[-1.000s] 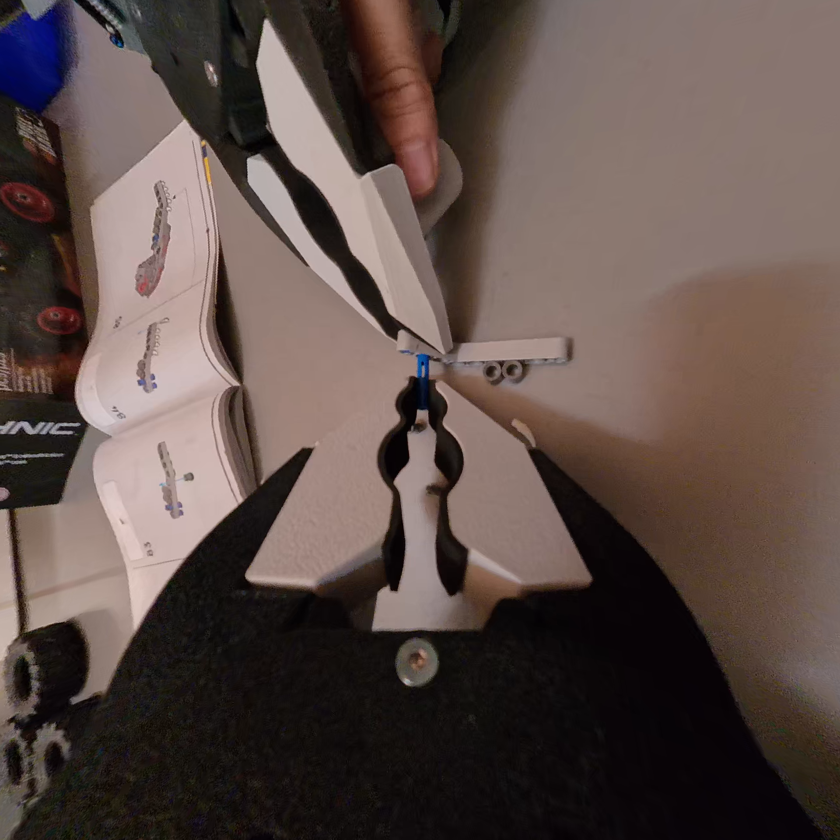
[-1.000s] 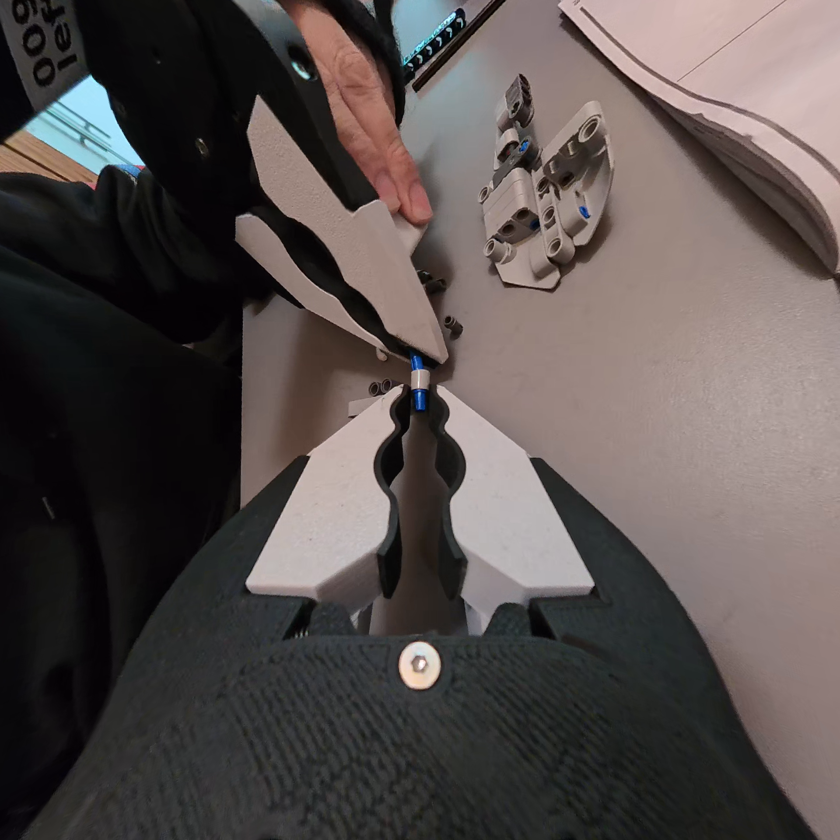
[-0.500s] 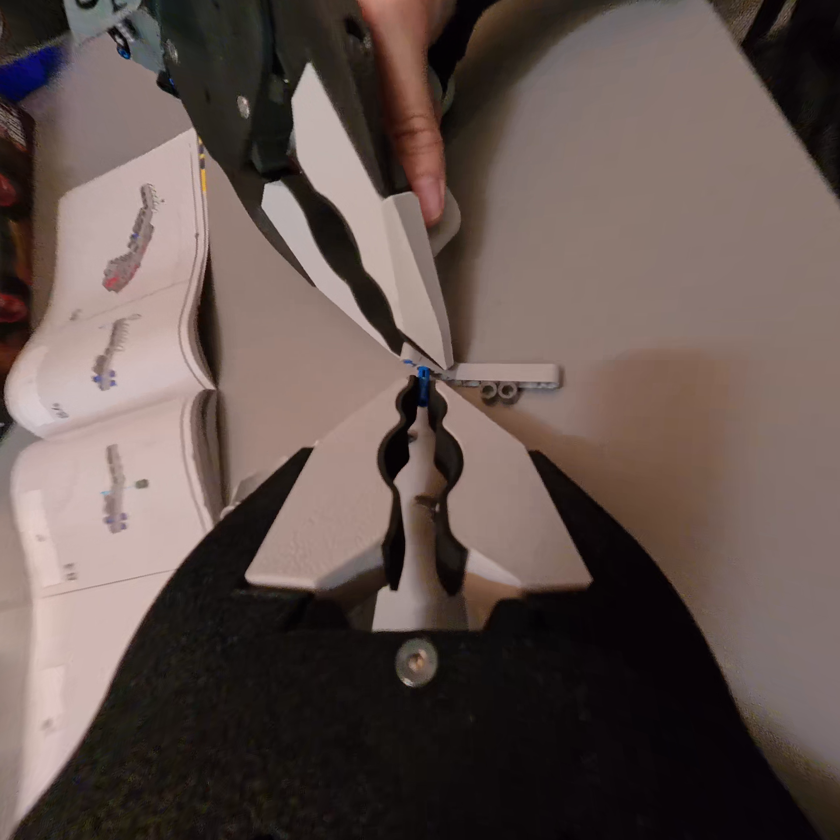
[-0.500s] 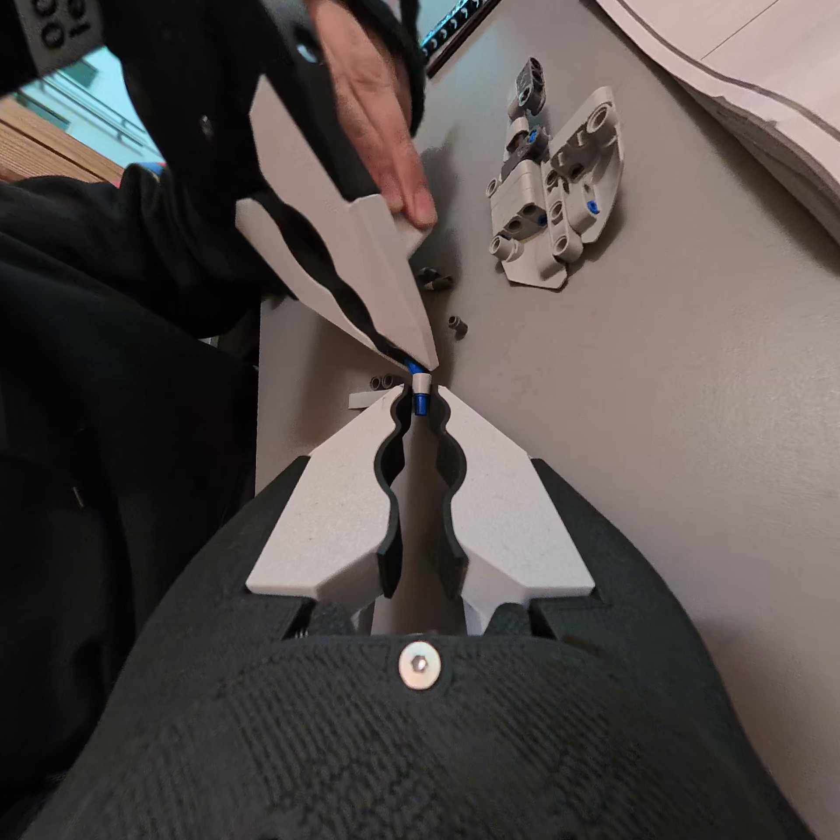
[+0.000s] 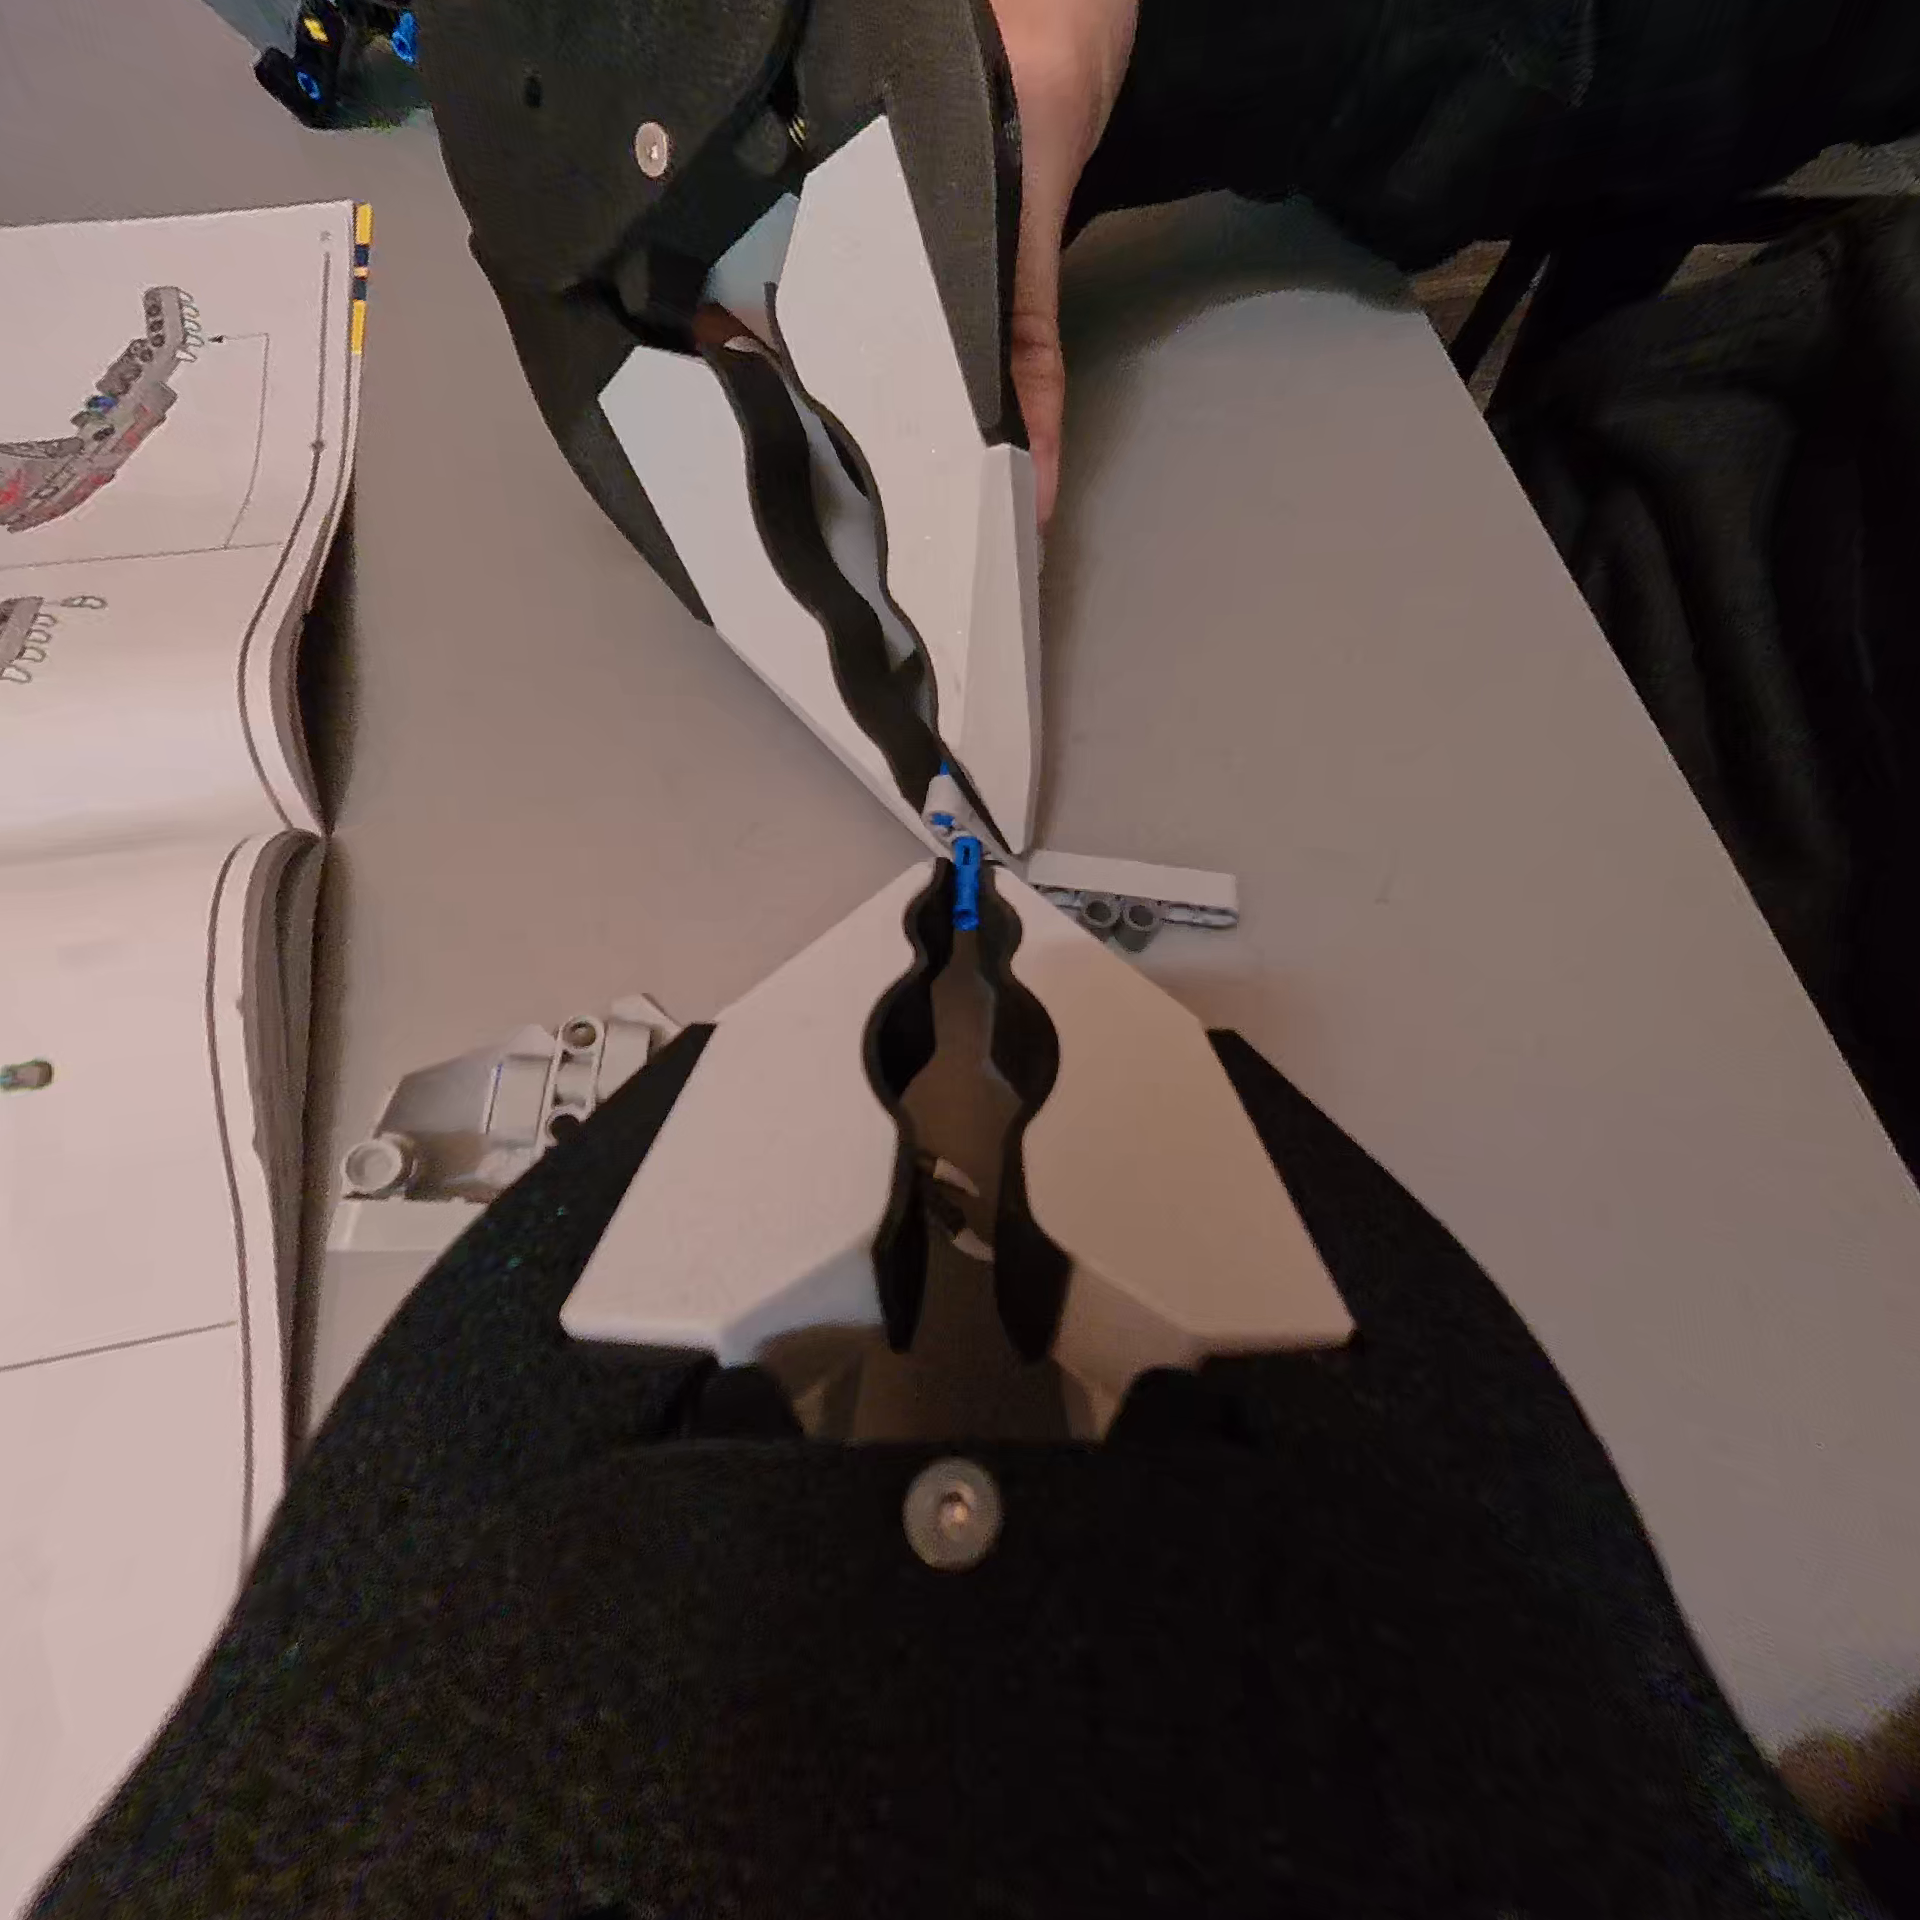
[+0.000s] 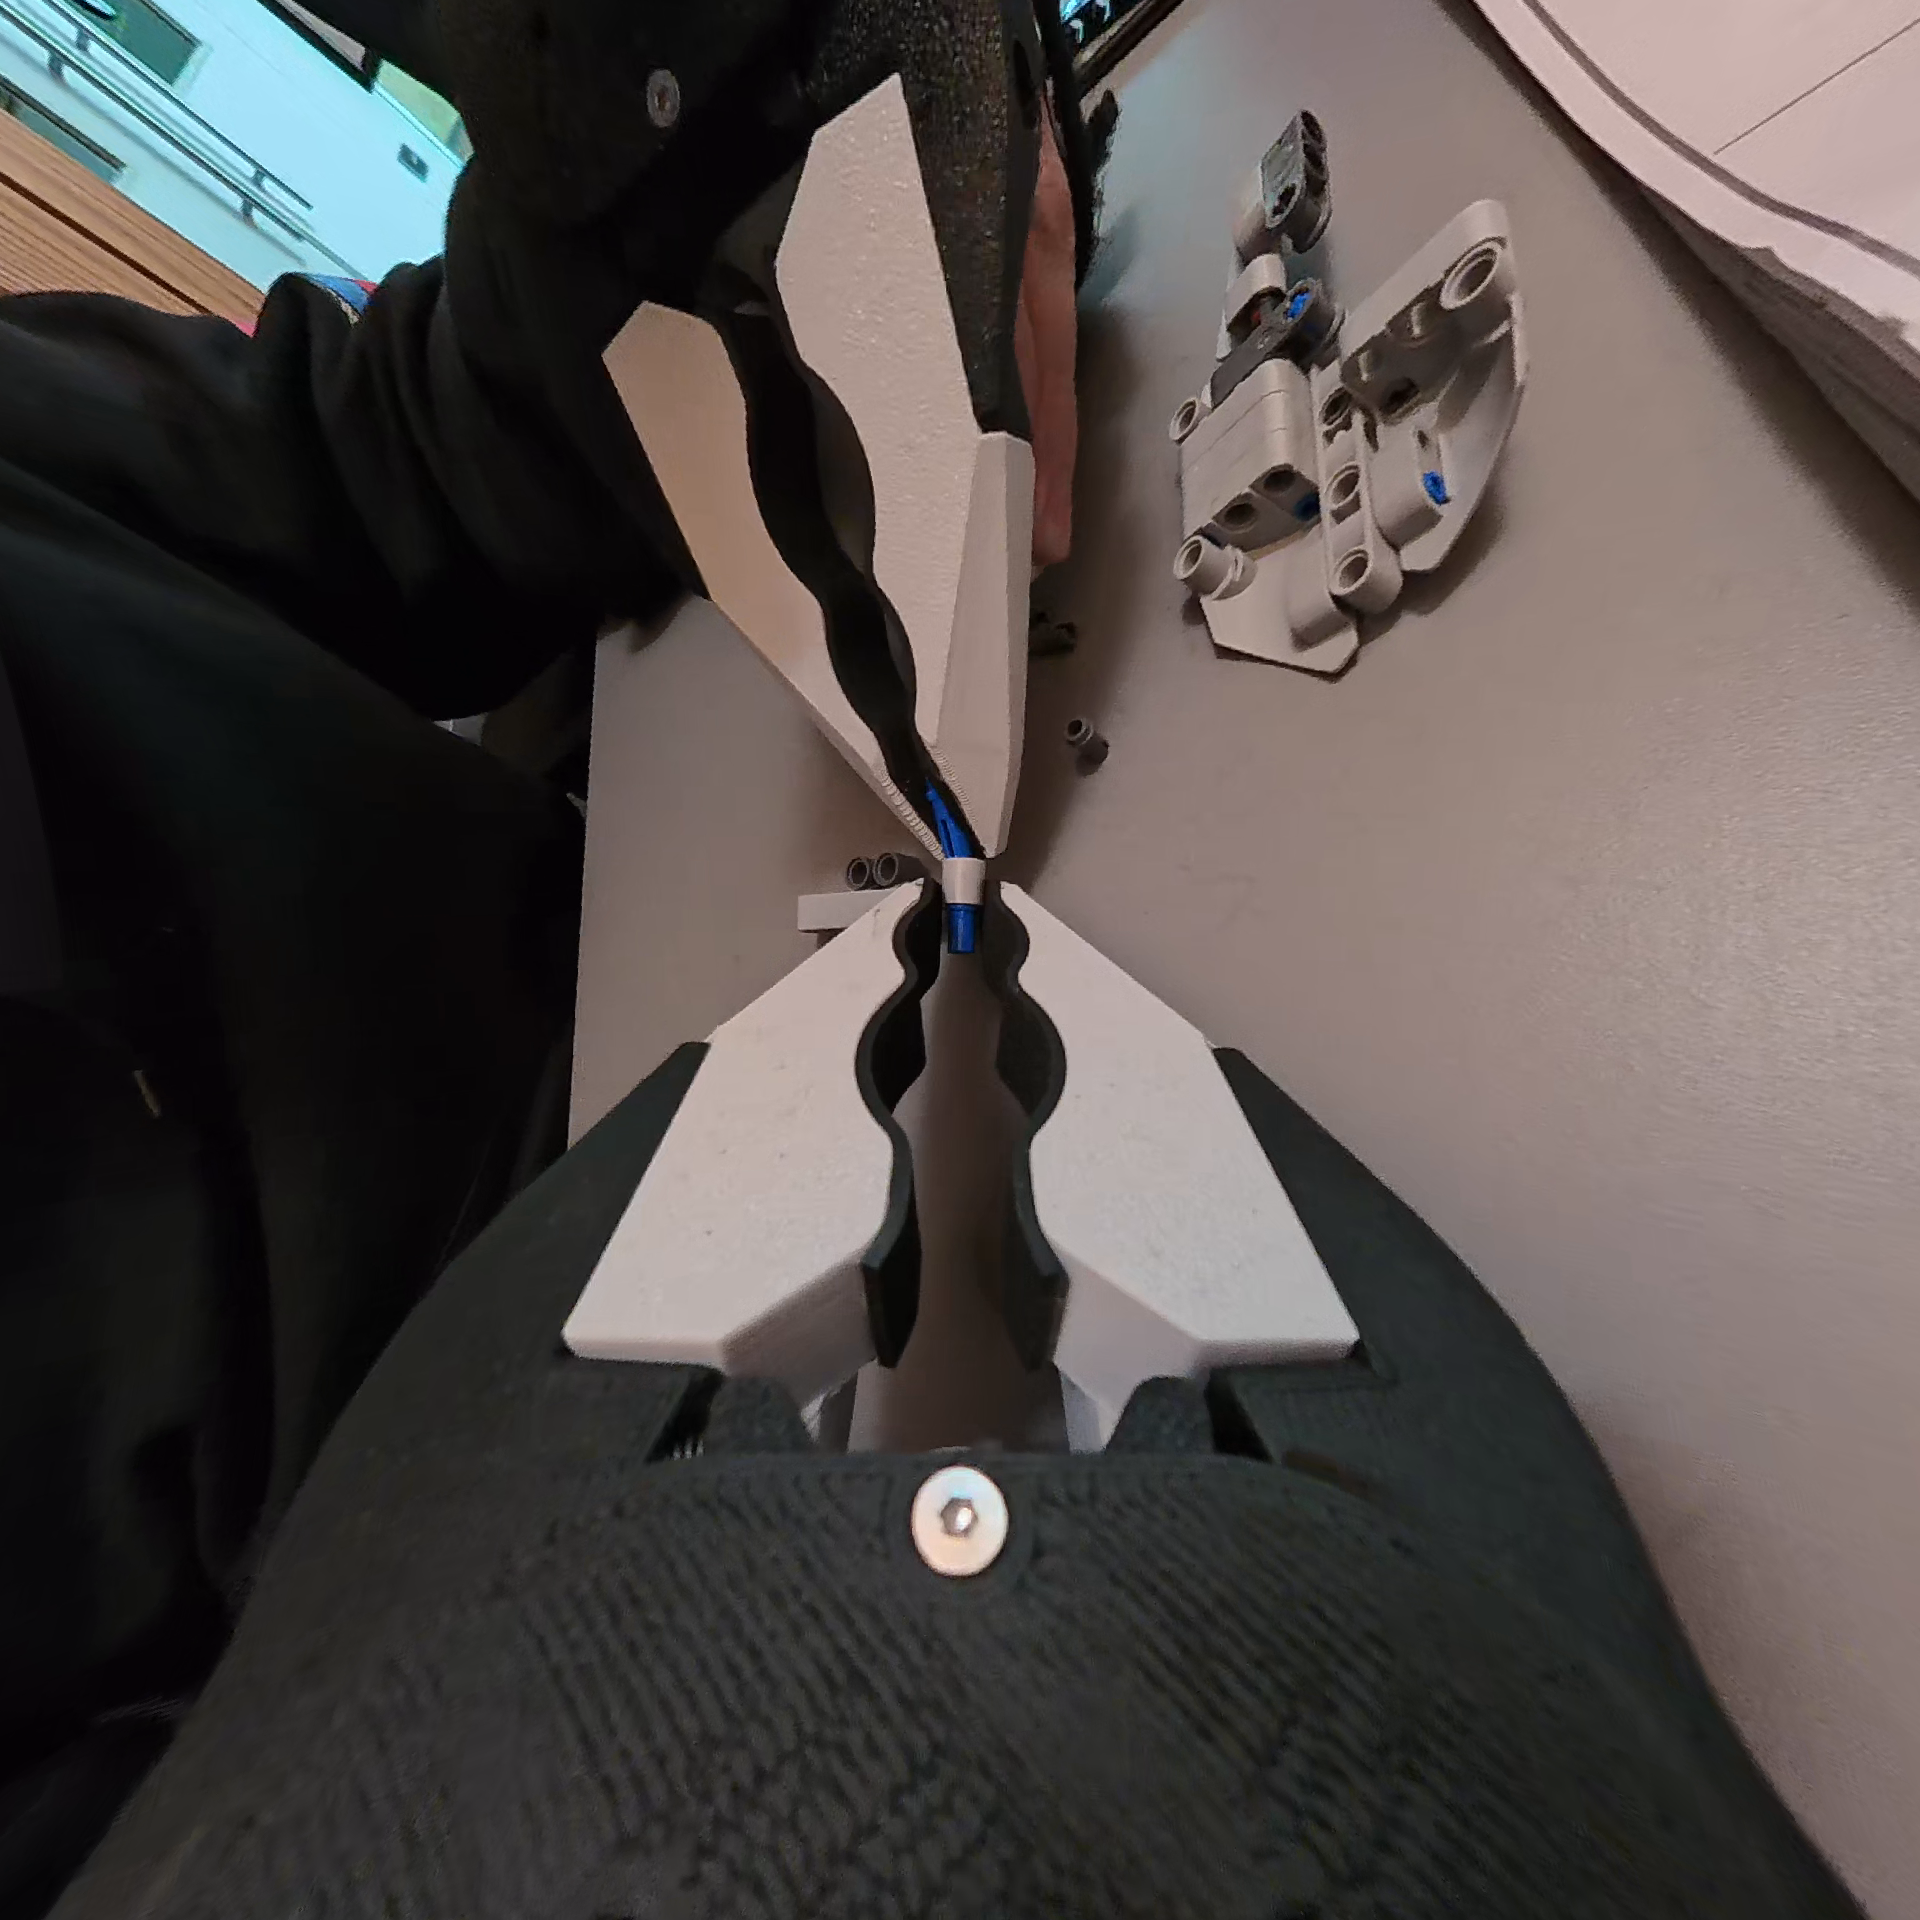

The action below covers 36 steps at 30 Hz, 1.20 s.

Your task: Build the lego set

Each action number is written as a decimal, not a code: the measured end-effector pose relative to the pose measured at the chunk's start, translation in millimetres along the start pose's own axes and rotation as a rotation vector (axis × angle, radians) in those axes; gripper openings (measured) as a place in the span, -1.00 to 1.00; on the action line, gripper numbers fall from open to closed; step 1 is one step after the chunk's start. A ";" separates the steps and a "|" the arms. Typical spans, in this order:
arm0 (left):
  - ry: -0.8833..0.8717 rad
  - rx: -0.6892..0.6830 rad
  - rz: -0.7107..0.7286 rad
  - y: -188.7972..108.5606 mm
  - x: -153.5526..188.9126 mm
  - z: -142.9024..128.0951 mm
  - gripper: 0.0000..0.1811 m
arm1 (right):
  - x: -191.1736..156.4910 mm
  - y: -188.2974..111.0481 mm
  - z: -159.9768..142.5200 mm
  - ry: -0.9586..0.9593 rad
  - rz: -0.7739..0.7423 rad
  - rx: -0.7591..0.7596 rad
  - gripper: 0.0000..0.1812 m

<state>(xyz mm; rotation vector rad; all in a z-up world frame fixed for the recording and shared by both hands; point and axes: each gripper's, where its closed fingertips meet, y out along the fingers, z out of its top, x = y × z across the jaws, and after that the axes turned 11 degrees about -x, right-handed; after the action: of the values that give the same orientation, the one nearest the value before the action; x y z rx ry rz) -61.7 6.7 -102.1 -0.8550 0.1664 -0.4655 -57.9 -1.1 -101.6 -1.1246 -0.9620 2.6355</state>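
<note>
My left gripper (image 5: 966, 883) is shut on a short blue pin (image 5: 966, 899), above the grey table (image 5: 1351, 727). My right gripper (image 5: 971, 816) comes down from above and meets it tip to tip. It is shut on a small light grey piece (image 5: 948, 802) that sits on the far end of the pin. In the right wrist view, my right gripper (image 6: 961, 914) grips the blue end (image 6: 961, 932) just below the pale ring (image 6: 962, 883). The left gripper (image 6: 951, 836) holds the other blue end (image 6: 938, 810).
A long grey beam (image 5: 1138, 868) and two small grey bushes (image 5: 1122, 914) lie just behind the tips. A grey built panel (image 6: 1351, 447) lies beside the open instruction booklet (image 5: 135, 727). Small dark pins (image 6: 1086, 740) are scattered. The table edge (image 5: 1558, 582) runs on the right. Less than 4 cm separates the two grippers' tips.
Both grippers stay tip to tip on the pin and grey piece. Both have swung round, so each sees the other more steeply from above, and the built panel now shows in the left view.
</note>
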 end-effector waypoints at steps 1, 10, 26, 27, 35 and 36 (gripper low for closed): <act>0.014 0.000 0.010 0.2 -0.3 0.3 -0.98 | 0.2 -0.1 0.0 -0.001 -0.004 0.000 -0.94; 0.062 0.010 0.038 0.0 0.6 1.0 -0.98 | 0.2 -0.8 -0.8 0.008 -0.022 0.018 -0.93; 0.110 -0.043 0.098 2.8 -2.9 -5.3 -0.99 | 1.2 -1.4 -0.3 0.026 -0.019 0.026 -0.93; 0.125 -0.049 0.110 2.8 -3.6 -5.4 -0.99 | 1.3 -1.5 -0.4 0.027 -0.019 0.027 -0.93; 0.281 -0.142 0.218 2.1 -6.8 -6.0 -0.99 | 0.9 -1.4 -0.9 0.018 -0.008 0.015 -0.93; 0.295 -0.136 0.217 2.2 -6.8 -6.4 -0.99 | 0.8 -1.3 -0.9 0.011 0.000 0.006 -0.94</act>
<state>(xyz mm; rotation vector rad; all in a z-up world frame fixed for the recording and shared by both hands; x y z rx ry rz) -69.0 6.6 -108.3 -0.8864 0.5623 -0.3769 -58.0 0.7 -101.8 -1.1369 -0.9509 2.6273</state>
